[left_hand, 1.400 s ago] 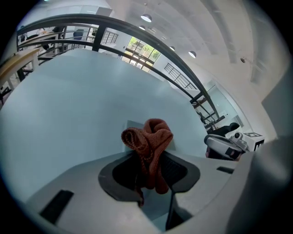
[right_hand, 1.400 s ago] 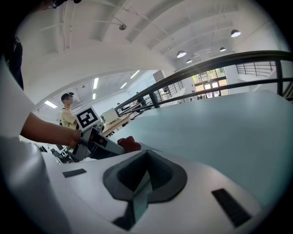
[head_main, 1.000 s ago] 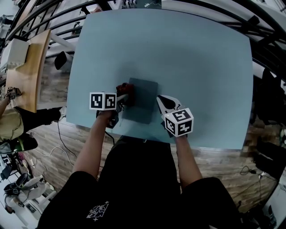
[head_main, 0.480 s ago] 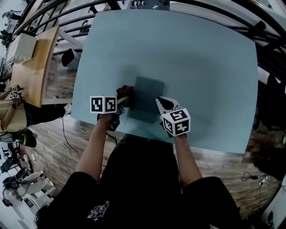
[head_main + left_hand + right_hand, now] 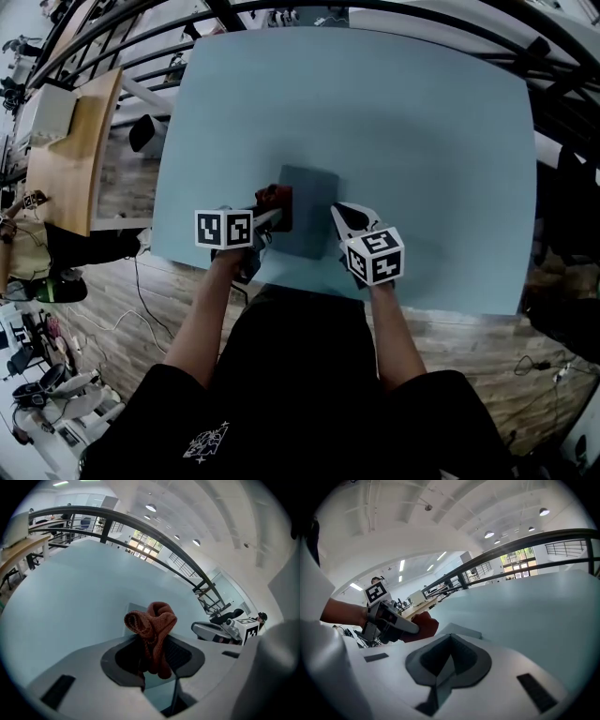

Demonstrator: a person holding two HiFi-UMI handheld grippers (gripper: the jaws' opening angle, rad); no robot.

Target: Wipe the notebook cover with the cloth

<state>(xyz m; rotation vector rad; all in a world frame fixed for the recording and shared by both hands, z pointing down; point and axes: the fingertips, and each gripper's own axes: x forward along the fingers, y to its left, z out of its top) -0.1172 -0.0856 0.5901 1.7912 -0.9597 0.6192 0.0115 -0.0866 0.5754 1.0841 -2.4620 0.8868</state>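
A pale blue table [image 5: 422, 122] stands on a wood-plank floor [image 5: 469, 356] trailed with cables [image 5: 138, 281], a wooden desk [image 5: 80, 141] near its left edge and black curved rails [image 5: 543, 537] arching past its far side, beneath a white ceiling dotted with round lamps [image 5: 151, 507].

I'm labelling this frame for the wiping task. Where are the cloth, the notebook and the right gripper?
cloth [image 5: 153, 626], left gripper view, on its bunched red-brown folds.
notebook [image 5: 312, 216], head view, middle of its grey cover.
right gripper [image 5: 450, 639], right gripper view, where its shut fingertips meet.
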